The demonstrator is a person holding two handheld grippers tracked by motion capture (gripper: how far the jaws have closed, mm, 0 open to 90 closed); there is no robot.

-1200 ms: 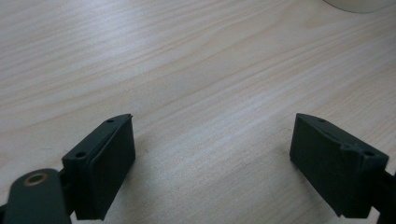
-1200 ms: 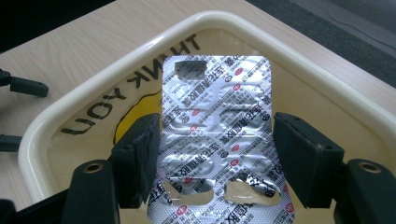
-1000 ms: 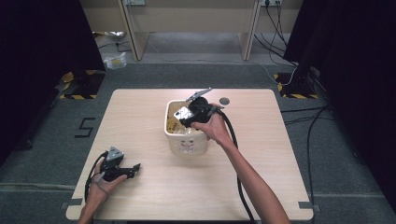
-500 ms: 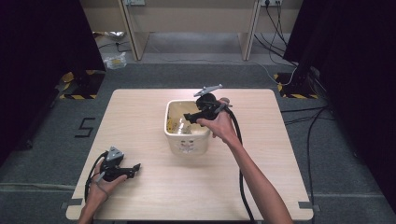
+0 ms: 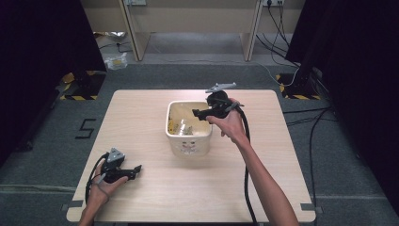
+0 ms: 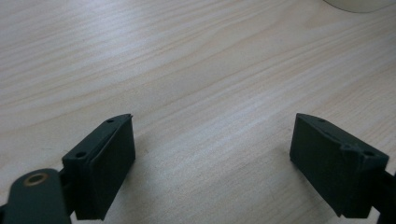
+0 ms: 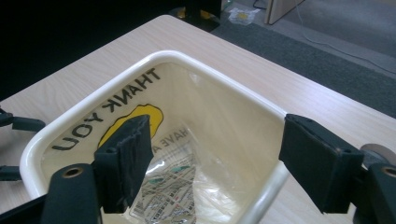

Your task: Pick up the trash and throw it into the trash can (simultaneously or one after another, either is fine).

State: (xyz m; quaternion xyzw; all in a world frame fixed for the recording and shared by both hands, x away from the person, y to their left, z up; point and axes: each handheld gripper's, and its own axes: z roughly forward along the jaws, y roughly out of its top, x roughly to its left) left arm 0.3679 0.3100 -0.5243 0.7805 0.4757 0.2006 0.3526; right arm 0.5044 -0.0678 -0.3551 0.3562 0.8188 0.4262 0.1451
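A cream bin (image 5: 187,145) stands at the middle of the wooden table (image 5: 136,117). In the right gripper view its rim (image 7: 154,58) frames a clear plastic bag (image 7: 219,121) printed "THANK YOU", and a printed packet (image 7: 166,189) lies at the bottom. My right gripper (image 5: 196,113) hovers over the bin's far right corner, pointing left, and it (image 7: 215,158) is open and empty. My left gripper (image 5: 135,169) rests low at the table's front left, held by a hand; its jaws (image 6: 212,158) stand wide open over bare wood.
A small grey disc (image 7: 379,150) lies on the table just beside the bin. A corner of the bin (image 6: 355,3) peeks in at the top of the left gripper view. Cables trail from both grippers. Dark curtains and floor cables surround the table.
My right gripper has drawn back to the right and slightly up, from over the bin's middle to its far right corner. The left gripper has stayed put.
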